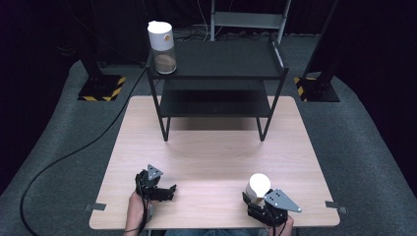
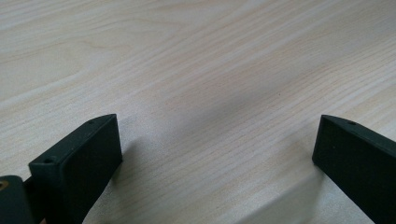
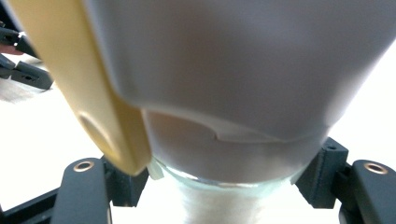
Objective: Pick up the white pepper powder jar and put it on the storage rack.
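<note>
A jar with a white lid (image 1: 258,185) stands near the front right of the wooden table (image 1: 216,152). My right gripper (image 1: 254,199) is shut on it from the near side. In the right gripper view the white lid (image 3: 224,65) and its yellow tab (image 3: 93,107) loom close, and the two black jaws press on the clear neck (image 3: 219,191) just under the lid. My left gripper (image 1: 169,191) rests low over the front left of the table, jaws pointing right. Its jaws (image 2: 217,126) stand wide open over bare wood, with nothing between them.
A black two-tier shelf (image 1: 221,61) stands at the table's far edge. A second jar (image 1: 162,46) with a white lid and brown contents sits on its top tier, at the left end. A black cable (image 1: 74,152) runs across the grey floor at the left.
</note>
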`<state>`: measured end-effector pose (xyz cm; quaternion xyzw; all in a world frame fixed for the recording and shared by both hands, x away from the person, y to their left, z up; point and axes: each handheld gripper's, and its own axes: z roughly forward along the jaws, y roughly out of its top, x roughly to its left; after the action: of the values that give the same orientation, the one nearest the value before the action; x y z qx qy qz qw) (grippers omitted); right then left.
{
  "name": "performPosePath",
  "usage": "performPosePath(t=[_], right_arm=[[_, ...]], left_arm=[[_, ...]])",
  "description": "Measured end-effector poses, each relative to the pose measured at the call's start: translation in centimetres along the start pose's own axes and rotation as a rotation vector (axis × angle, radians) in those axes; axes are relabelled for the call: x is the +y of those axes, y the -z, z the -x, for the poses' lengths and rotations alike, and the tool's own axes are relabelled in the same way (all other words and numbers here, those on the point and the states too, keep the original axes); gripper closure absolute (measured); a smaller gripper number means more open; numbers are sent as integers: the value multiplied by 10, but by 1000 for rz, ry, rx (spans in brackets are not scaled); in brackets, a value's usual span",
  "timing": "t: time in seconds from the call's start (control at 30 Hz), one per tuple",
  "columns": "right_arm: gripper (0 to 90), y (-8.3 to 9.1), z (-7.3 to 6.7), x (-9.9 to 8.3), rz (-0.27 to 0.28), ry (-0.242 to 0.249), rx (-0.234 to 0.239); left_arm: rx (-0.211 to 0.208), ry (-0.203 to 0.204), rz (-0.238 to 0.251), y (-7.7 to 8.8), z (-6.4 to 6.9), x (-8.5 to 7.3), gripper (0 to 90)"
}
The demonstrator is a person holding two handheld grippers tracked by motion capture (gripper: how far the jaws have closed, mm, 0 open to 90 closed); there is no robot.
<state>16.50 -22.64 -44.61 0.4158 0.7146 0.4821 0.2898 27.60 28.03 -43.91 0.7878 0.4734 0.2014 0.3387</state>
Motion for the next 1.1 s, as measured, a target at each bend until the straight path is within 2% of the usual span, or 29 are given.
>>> performPosePath(t=[1.1], right_arm=[[298, -8, 30, 47, 37, 11, -42]], left_arm=[[0, 0, 0, 0, 0, 0, 7]])
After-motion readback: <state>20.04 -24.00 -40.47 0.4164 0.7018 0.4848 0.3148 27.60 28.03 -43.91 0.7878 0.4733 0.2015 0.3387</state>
